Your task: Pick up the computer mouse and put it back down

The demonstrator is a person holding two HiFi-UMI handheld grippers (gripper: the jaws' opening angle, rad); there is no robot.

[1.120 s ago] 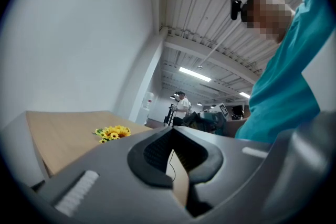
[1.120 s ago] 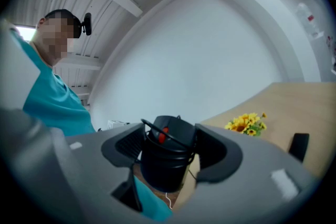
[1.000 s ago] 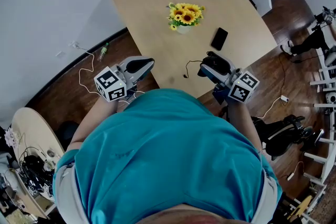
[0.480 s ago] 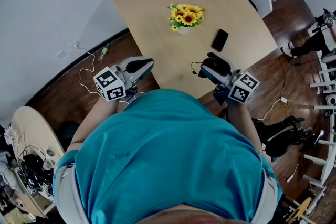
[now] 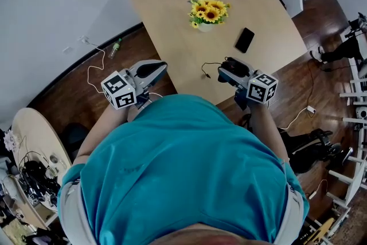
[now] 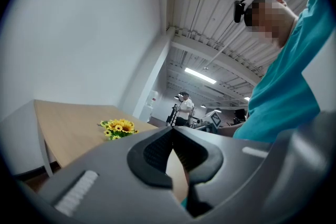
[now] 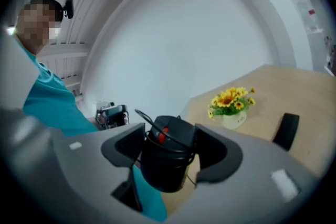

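Mouse, clamped in my right tongs, should settle flat on the table beneath them, cord slack; my left tongs hang closed, empty.

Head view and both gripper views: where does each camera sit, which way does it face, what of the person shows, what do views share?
Head view: on the head, steeply down at the table; teal shirt, left gripper, right gripper show.
Left gripper view: on that gripper, along shut jaws toward the flowers; shirt at right.
Right gripper view: on that gripper, along jaws gripping the mouse; shirt at left.
Shared: flowers and table in all three.
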